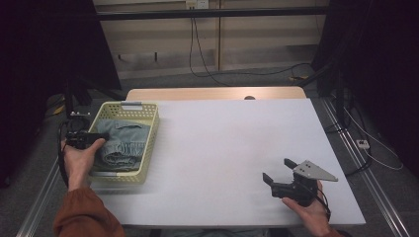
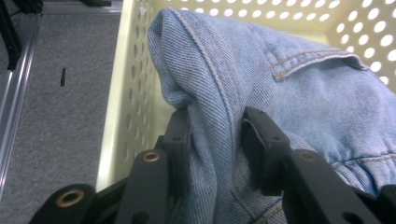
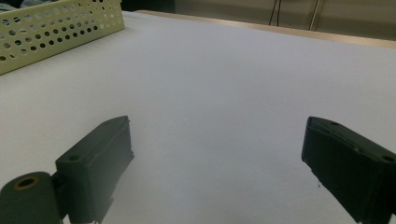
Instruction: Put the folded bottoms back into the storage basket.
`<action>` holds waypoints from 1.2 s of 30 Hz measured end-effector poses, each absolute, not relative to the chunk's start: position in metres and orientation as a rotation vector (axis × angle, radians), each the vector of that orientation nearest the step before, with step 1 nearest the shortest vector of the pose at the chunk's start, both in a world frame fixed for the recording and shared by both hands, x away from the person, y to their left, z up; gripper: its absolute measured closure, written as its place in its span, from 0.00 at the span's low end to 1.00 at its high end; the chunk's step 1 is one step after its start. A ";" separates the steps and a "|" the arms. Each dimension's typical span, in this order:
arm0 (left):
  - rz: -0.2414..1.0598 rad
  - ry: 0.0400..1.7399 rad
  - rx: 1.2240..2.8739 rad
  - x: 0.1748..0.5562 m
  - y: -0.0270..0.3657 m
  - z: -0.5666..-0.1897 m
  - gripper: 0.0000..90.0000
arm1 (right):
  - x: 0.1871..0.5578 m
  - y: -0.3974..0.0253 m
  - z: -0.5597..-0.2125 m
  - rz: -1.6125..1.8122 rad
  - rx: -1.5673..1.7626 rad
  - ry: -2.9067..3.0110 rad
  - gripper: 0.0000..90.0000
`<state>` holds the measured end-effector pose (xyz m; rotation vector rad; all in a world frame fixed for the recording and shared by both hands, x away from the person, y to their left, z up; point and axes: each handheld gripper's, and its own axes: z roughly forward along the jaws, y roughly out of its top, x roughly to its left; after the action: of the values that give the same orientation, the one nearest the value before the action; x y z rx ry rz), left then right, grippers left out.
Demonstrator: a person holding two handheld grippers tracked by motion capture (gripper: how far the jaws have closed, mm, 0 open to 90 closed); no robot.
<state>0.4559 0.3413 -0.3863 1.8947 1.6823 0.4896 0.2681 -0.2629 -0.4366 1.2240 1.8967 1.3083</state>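
Folded light blue jeans (image 1: 121,140) lie in a pale yellow perforated basket (image 1: 148,129) at the table's left side. My left gripper (image 1: 101,136) reaches over the basket's left wall. In the left gripper view its jaws are shut on a raised fold of the jeans (image 2: 215,93), with denim bunched between the pads (image 2: 257,135). My right gripper (image 1: 277,170) rests low over the white table near the front right, open, with nothing between its fingers (image 3: 100,154).
The white table top (image 1: 232,143) stretches between basket and right gripper. The basket's corner (image 3: 60,28) shows far left in the right gripper view. Grey floor (image 2: 56,93) and a metal rail lie left of the basket. Cables run over the floor behind the table.
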 end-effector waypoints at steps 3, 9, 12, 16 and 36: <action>0.489 1.705 1.889 0.457 0.342 -0.387 0.69 | 0.268 -0.263 -0.437 1.310 1.226 1.895 0.10; 0.512 1.723 1.860 0.455 0.347 -0.385 0.66 | 0.268 -0.262 -0.437 1.310 1.224 1.897 0.10; 0.512 1.727 1.851 0.454 0.350 -0.385 0.65 | 0.268 -0.262 -0.437 1.308 1.227 1.900 0.10; 0.499 1.732 1.889 0.457 0.349 -0.387 0.69 | 0.269 -0.262 -0.437 1.305 1.223 1.905 0.10; 0.513 1.711 1.977 0.469 0.336 -0.396 0.85 | 0.269 -0.262 -0.438 1.302 1.224 1.905 0.10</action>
<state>0.4688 0.3363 -0.3959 1.9766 1.7109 0.5126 0.2688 -0.2620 -0.4375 1.2236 1.9053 1.3019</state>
